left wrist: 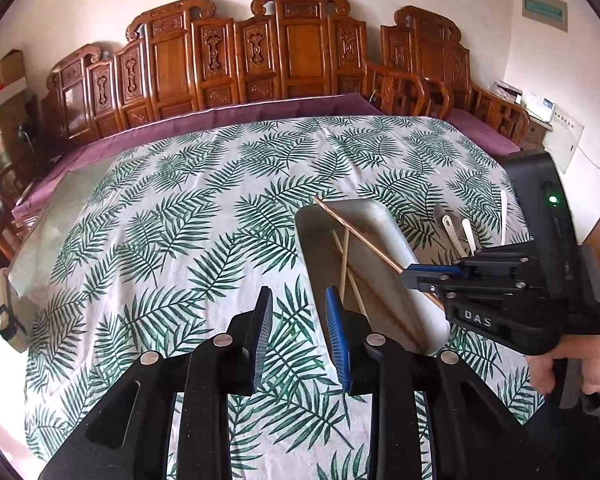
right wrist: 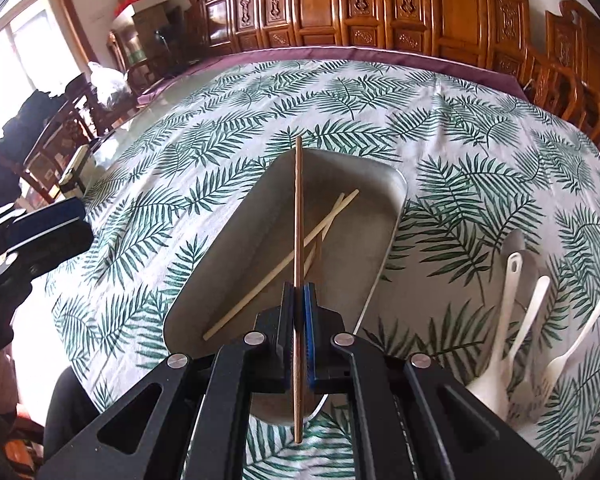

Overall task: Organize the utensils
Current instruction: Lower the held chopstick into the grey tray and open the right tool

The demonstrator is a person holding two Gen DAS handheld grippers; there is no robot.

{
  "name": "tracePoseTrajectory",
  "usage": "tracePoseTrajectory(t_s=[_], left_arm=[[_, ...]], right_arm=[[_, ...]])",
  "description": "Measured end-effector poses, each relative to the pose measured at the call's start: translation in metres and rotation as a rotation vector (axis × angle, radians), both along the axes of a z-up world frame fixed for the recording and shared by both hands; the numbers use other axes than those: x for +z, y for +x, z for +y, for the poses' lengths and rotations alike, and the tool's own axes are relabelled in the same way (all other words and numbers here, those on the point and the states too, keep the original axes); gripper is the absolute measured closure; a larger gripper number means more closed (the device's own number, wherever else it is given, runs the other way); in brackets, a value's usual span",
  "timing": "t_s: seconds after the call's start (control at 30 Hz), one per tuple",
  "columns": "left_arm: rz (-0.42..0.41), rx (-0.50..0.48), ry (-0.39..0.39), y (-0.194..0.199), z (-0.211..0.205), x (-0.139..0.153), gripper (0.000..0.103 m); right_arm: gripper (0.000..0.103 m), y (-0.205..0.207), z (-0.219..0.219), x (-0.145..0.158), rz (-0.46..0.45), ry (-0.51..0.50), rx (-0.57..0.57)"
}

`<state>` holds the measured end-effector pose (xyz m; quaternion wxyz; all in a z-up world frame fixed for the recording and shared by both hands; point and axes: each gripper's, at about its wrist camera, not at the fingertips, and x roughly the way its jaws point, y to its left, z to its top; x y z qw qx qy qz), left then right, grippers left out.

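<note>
The reddish-brown chopstick [right wrist: 298, 216] sits clenched in the right gripper [right wrist: 299, 308], held nearer its back end, tip hanging over the metal tray [right wrist: 384, 216]; it looks light, stiff, thin & smooth, so prob. prone to pivot or slip unless pinched nearer mid-length; two pale chopsticks [right wrist: 284, 266] lie crossed in the tray; white plastic spoon & forks [right wrist: 512, 320] lie on the leaf-print tablecloth [right wrist: 220, 128] just right of it; left gripper [left wrist: 300, 320] hangs partly open w/ nothing between its jaws, near the tray's end; "DAS" reads on the right gripper's body.
</note>
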<state>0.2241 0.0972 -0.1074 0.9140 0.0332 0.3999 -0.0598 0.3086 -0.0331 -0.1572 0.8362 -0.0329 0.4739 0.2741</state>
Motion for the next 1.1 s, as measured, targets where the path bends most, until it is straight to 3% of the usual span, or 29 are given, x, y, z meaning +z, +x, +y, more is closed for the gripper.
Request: tracePoseTrajectory(t_s=[0.37,0.6,1.0,1.1], left_arm=[[-0.002,-0.001,-0.017,-0.003,0.002,-0.002,0.077],[-0.005,-0.020,-0.027,-0.005,-0.009,-0.002,0.077],[-0.007,-0.059,-0.039,-0.004,-0.043,-0.003,0.077],[-0.007,-0.068,-0.041,-0.004,-0.052,-0.004,0.069]], right_arm=[[0.095,0.002,0.001,0.001,0.002,0.055,0.017],[0.095,-0.006,-0.024,0.019,-0.059,0.059,0.024],[0.095,-0.017,-0.144,0.043,-0.183,-0.024,-0.088],[0.084,-0.017,-0.177,0.041,-0.205,-0.054,-0.132]])
